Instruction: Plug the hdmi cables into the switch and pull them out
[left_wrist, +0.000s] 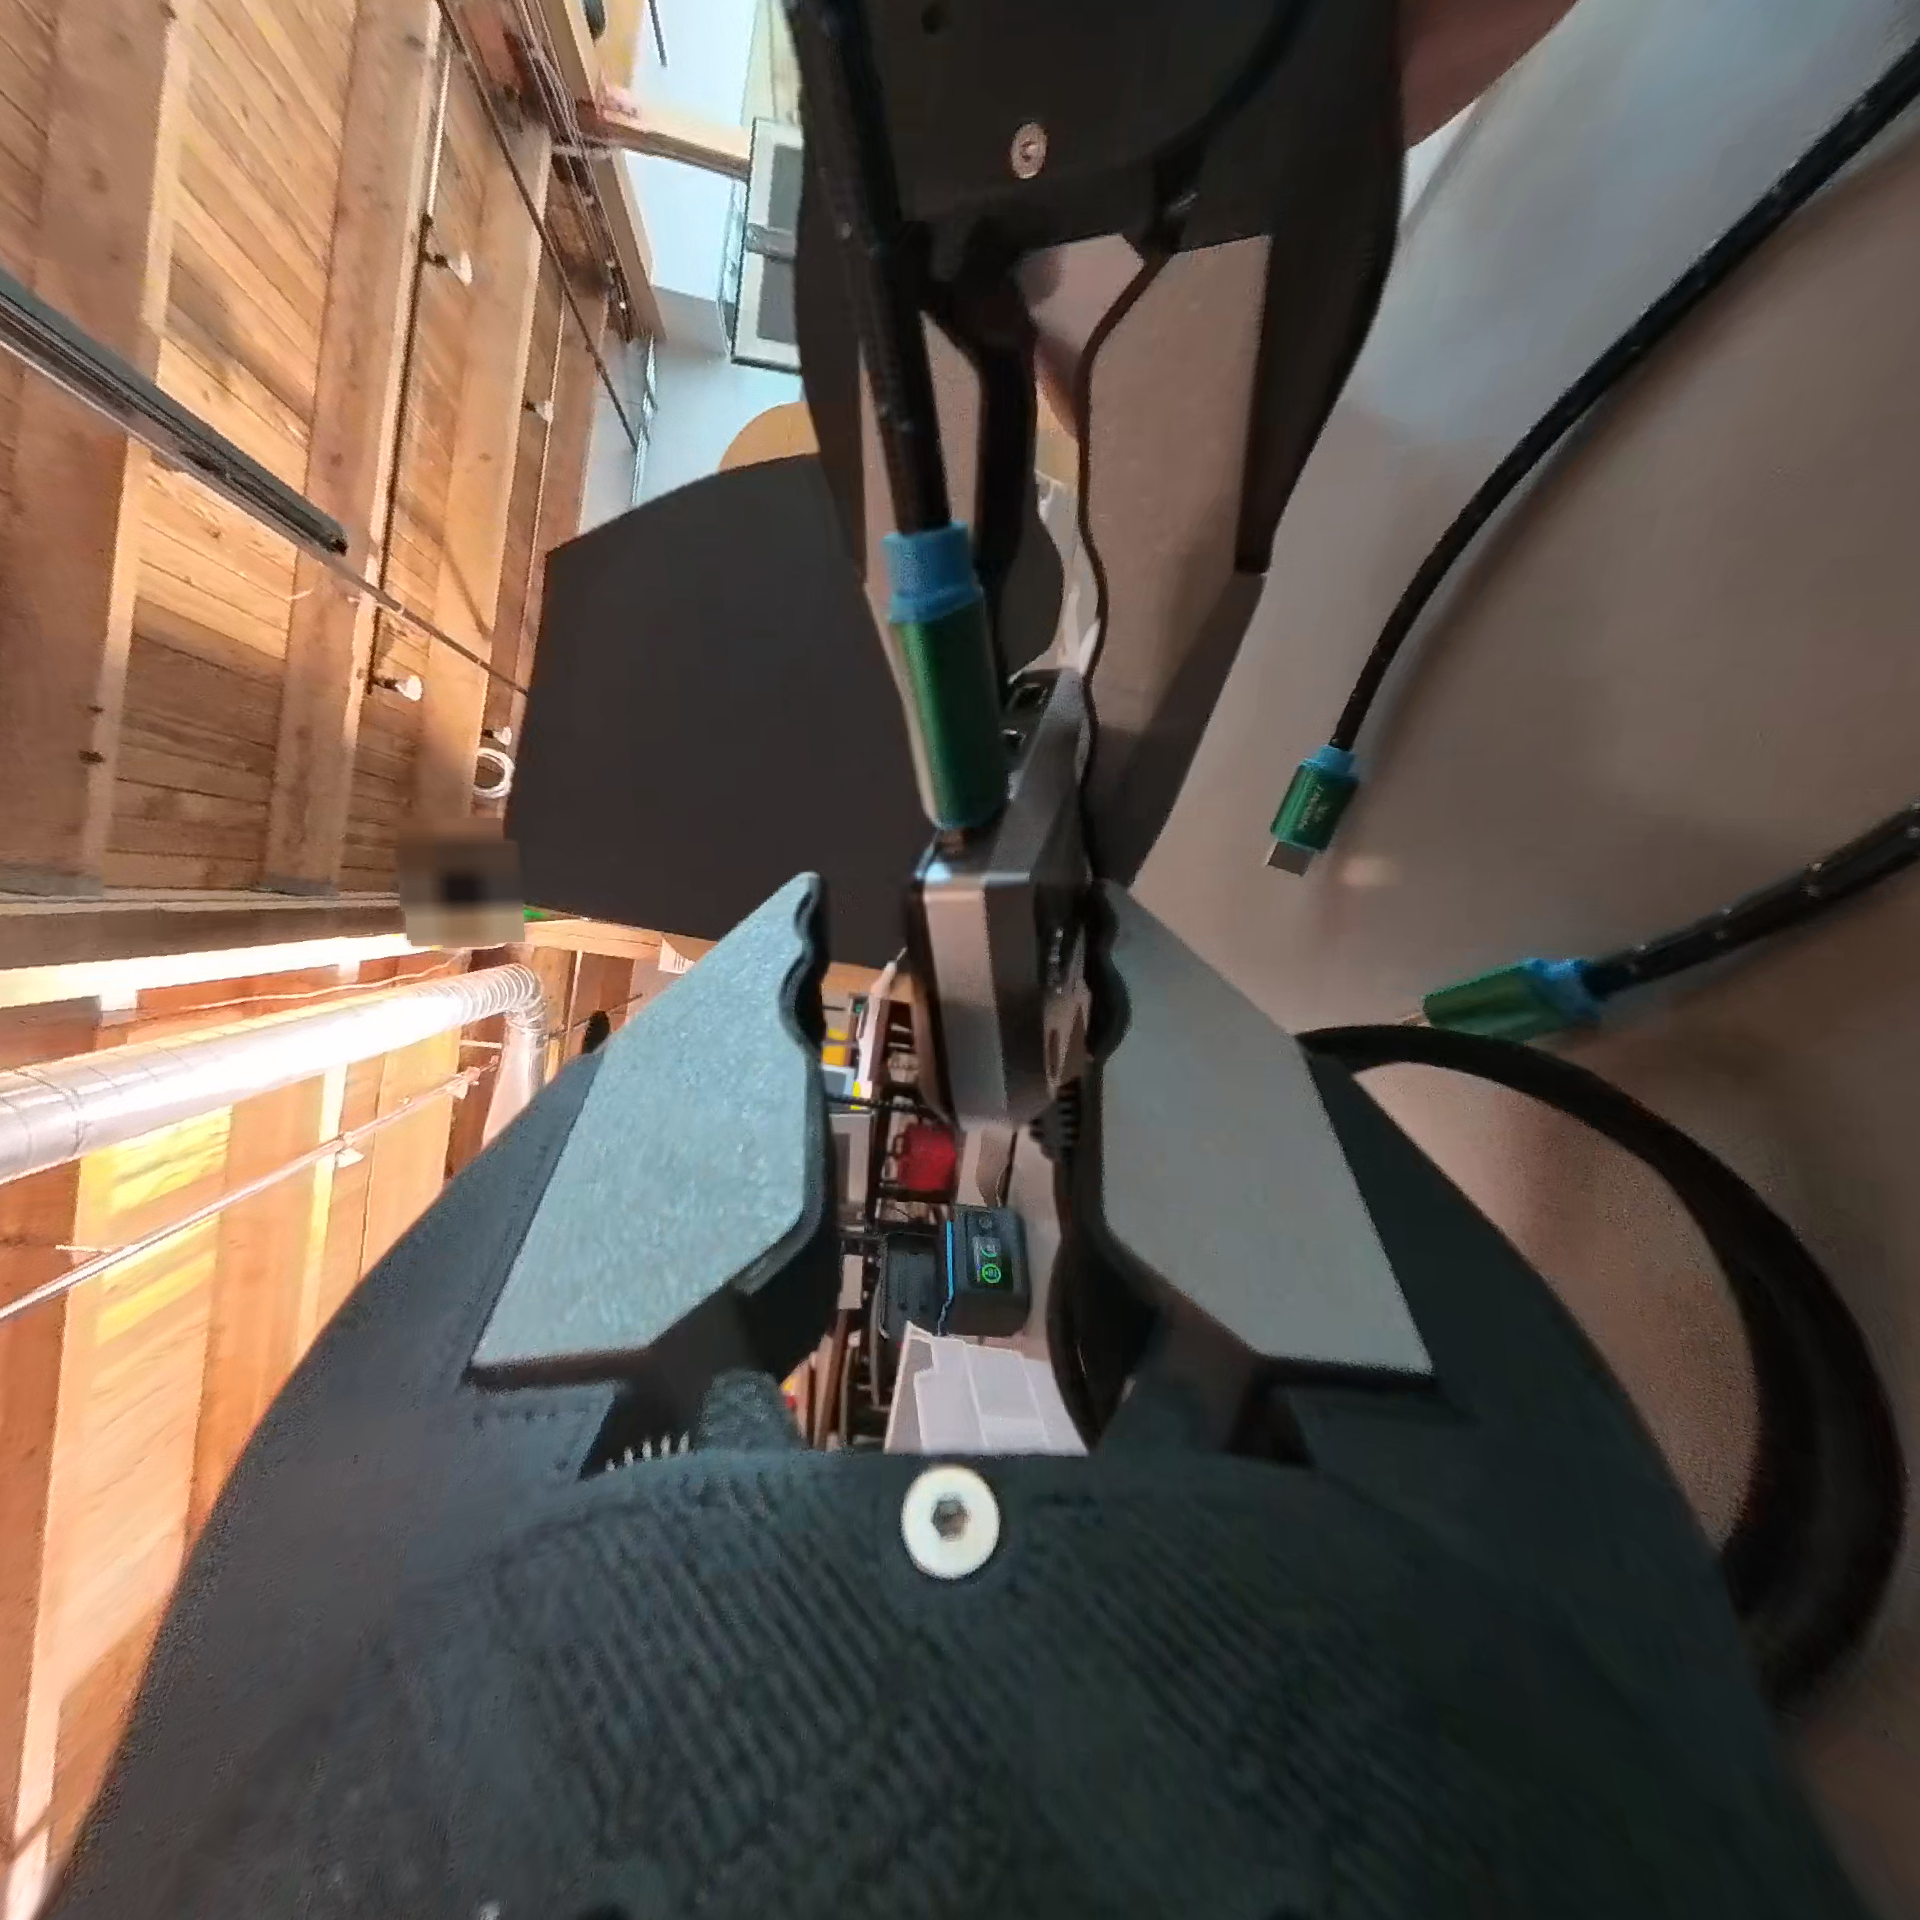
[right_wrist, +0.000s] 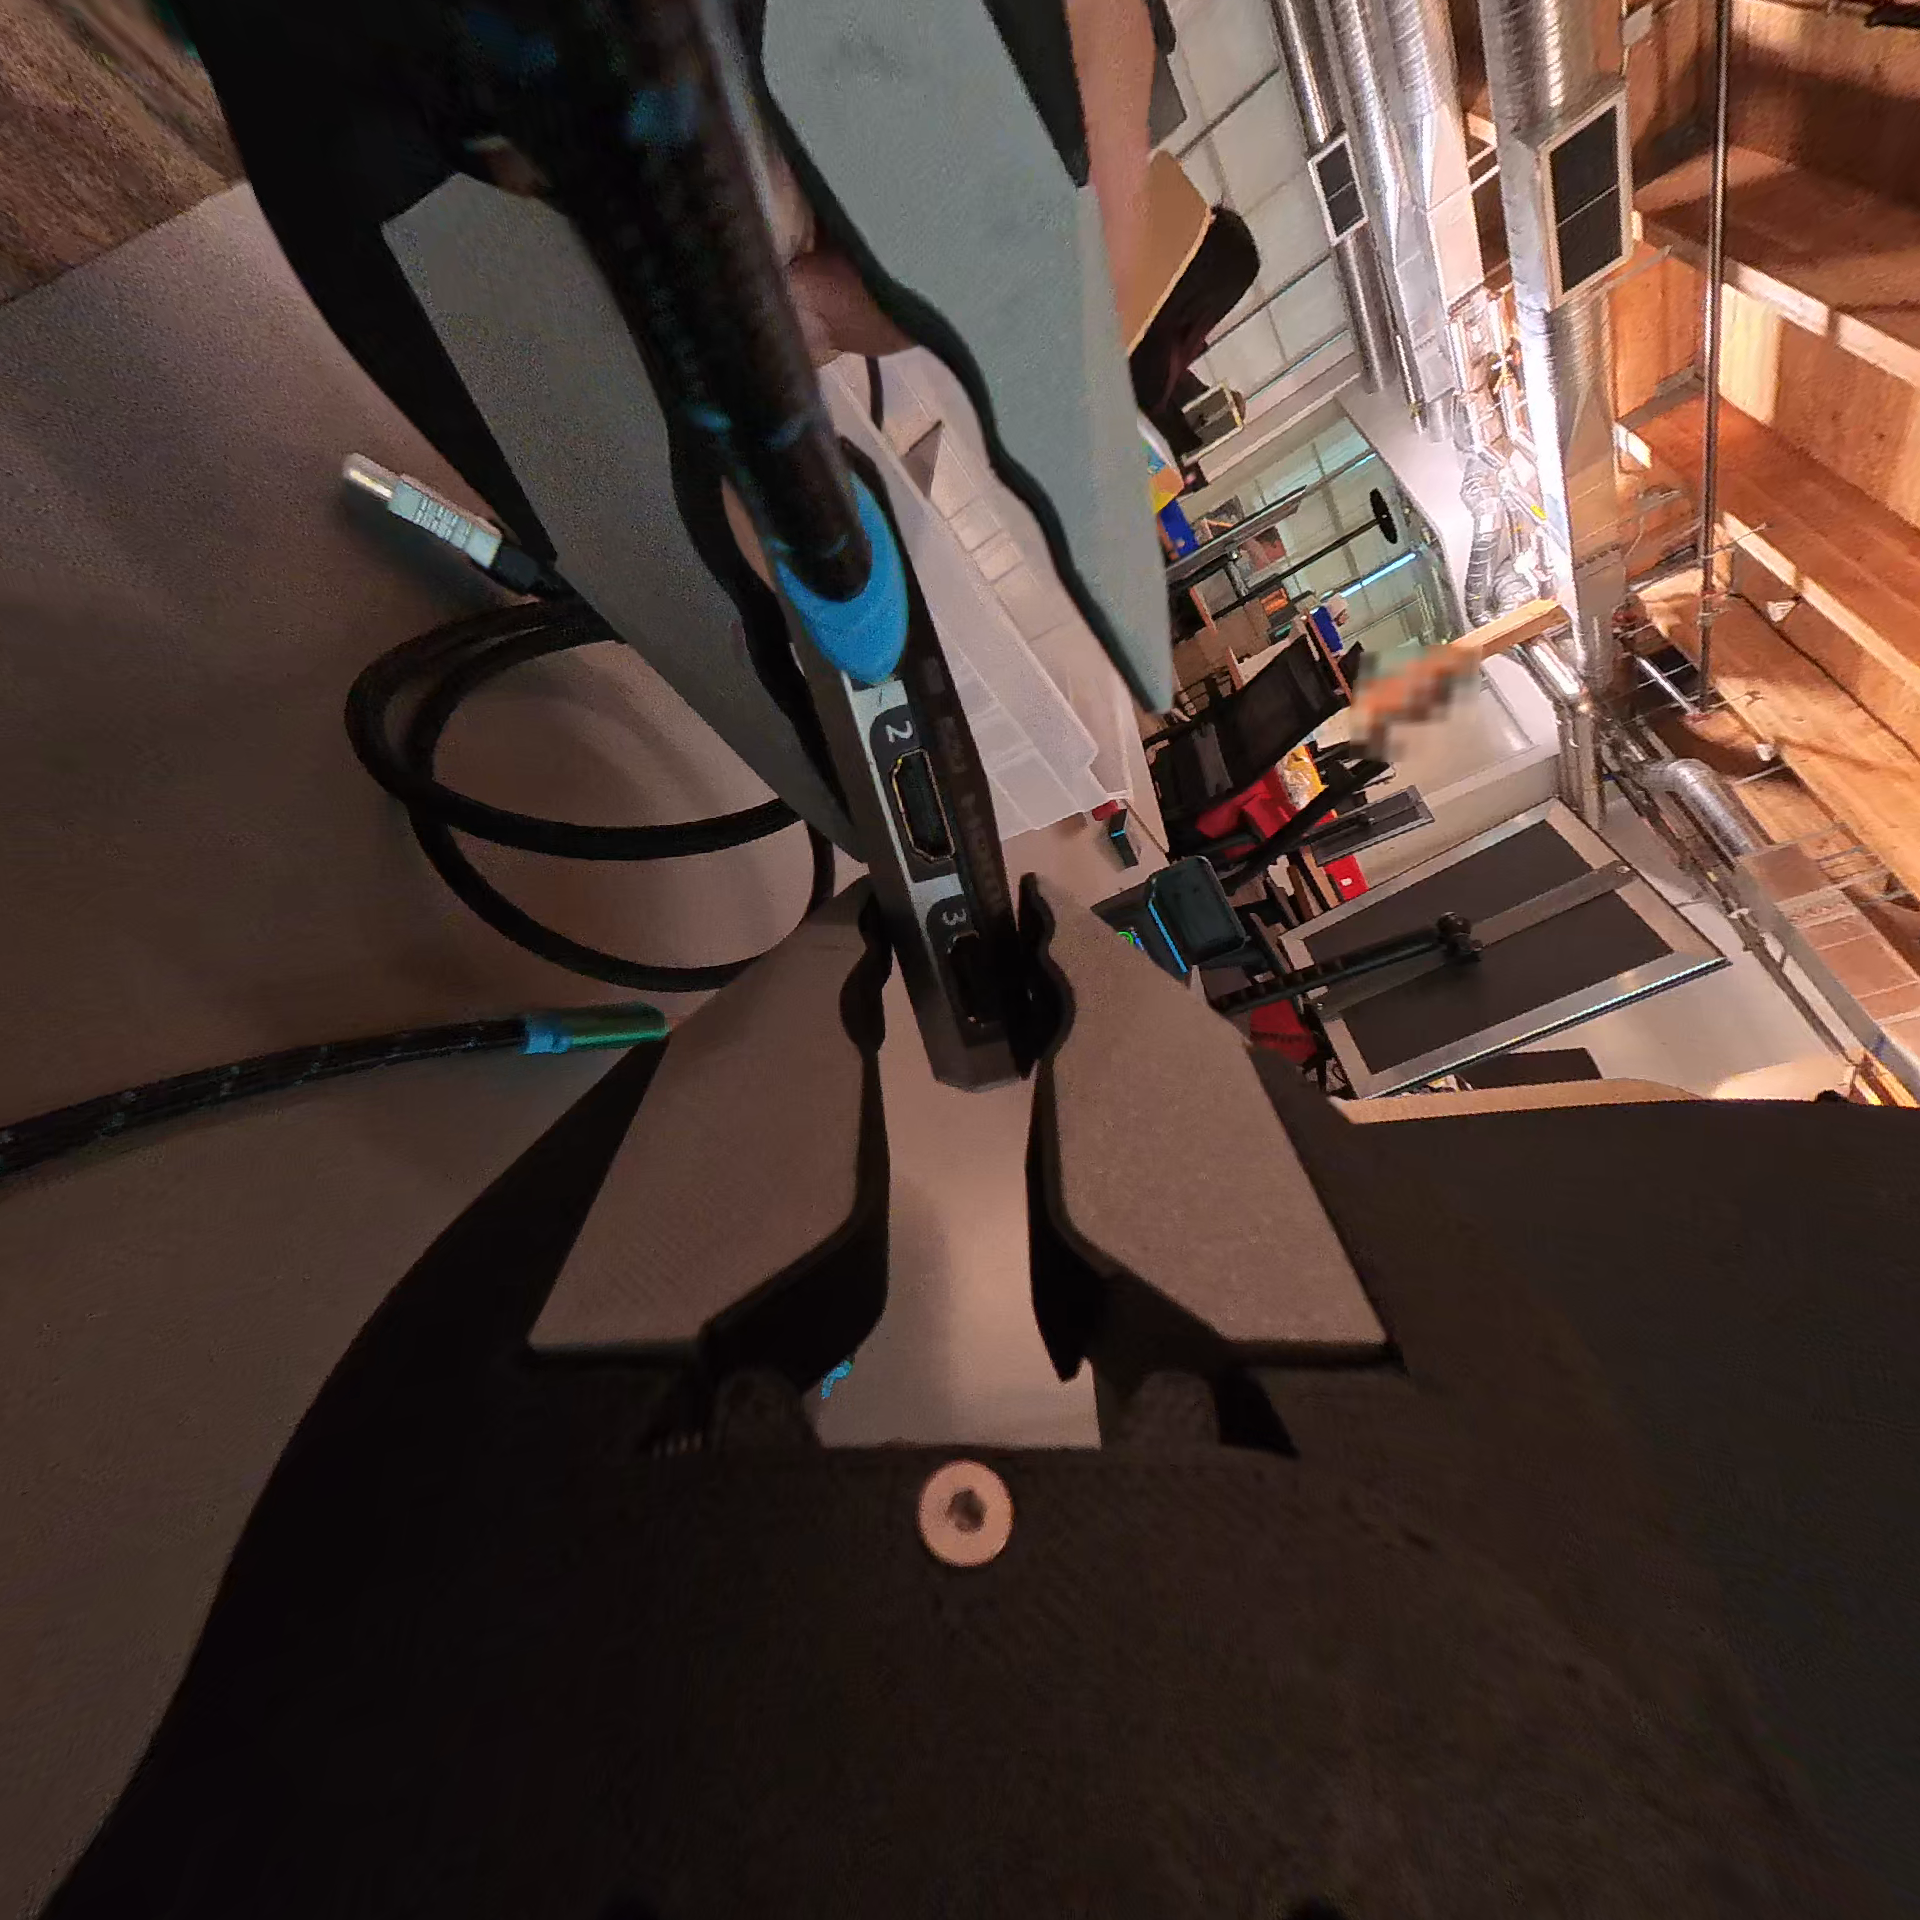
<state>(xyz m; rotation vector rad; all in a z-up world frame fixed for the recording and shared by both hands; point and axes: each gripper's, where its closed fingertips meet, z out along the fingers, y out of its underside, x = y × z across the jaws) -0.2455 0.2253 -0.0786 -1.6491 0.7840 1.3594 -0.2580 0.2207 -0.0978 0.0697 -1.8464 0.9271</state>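
The pale tan tabletop (left_wrist: 1558, 520) bears the spare black braided HDMI cables with green metal plugs (left_wrist: 1496, 1003), left slack and within reach, likely waiting their turn. Above it the slim grey metal HDMI switch box (right_wrist: 935, 831) is held on edge, off the table, with its port face turned out: the right gripper (right_wrist: 956, 997) clamps its jaws on one end, apparently to brace the box against a push. The left gripper (left_wrist: 956, 956) shows its jaws spread, one finger against the switch, while one green-shelled plug with a blue collar (left_wrist: 951, 707) sits in the switch's far port.
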